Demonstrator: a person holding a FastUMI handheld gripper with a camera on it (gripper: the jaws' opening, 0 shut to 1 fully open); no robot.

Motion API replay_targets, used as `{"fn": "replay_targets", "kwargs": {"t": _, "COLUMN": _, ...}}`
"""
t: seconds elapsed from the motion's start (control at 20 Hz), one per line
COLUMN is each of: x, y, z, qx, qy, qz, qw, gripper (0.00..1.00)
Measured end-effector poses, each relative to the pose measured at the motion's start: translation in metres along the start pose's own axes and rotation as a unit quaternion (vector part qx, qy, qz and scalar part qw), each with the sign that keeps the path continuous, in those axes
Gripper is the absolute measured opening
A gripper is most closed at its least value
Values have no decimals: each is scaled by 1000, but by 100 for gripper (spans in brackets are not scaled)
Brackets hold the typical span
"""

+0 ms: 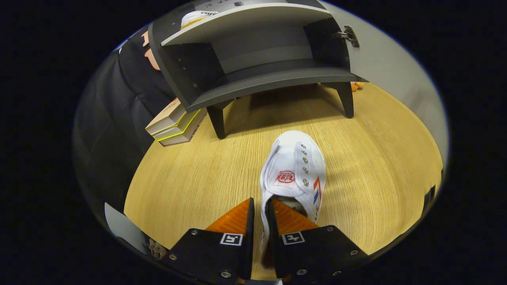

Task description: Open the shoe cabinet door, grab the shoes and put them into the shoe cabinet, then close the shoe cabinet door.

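With the shoe cabinet door already swung open at the upper right, the white sneaker at lower centre is pinched by its heel collar between the tongs, ready for lifting off the table onto the shelf.

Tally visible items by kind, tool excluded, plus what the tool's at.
Shoes: 2, one white shoe on the floor, its collar edge pinched by the tool, and one on the cabinet top
Shoe cabinets: 1, door open
Books: 2, stacked by the cabinet leg
Total: 5
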State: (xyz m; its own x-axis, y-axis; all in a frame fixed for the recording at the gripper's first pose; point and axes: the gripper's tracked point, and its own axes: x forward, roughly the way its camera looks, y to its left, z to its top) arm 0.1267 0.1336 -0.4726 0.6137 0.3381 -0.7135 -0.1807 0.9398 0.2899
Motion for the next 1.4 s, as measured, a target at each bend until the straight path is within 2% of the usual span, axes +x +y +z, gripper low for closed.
{"fn": "replay_targets", "kwargs": {"t": 0.15, "x": 10, "y": -7, "z": 5, "qx": -7, "qy": -6, "qz": -5, "qw": 1000, "gripper": 19}}
{"fn": "replay_targets", "kwargs": {"t": 0.25, "x": 12, "y": -9, "z": 5, "qx": -3, "qy": -4, "qz": -3, "qw": 1000, "gripper": 7}}
{"fn": "replay_targets", "kwargs": {"t": 0.45, "x": 4, "y": -13, "z": 11, "qx": -14, "qy": -14, "qz": -13, "qw": 1000, "gripper": 1}}
{"fn": "replay_targets", "kwargs": {"t": 0.6, "x": -10, "y": -18, "z": 25, "qx": -30, "qy": -27, "qz": -26, "qw": 999, "gripper": 0}}
{"fn": "replay_targets", "kwargs": {"t": 1.05, "x": -64, "y": -1, "z": 58, "qx": -67, "qy": -52, "qz": -21, "qw": 996, "gripper": 0}}
{"fn": "replay_targets", "kwargs": {"t": 1.4, "x": -138, "y": 21, "z": 130, "qx": -90, "qy": -122, "qz": -18, "qw": 988, "gripper": 0}}
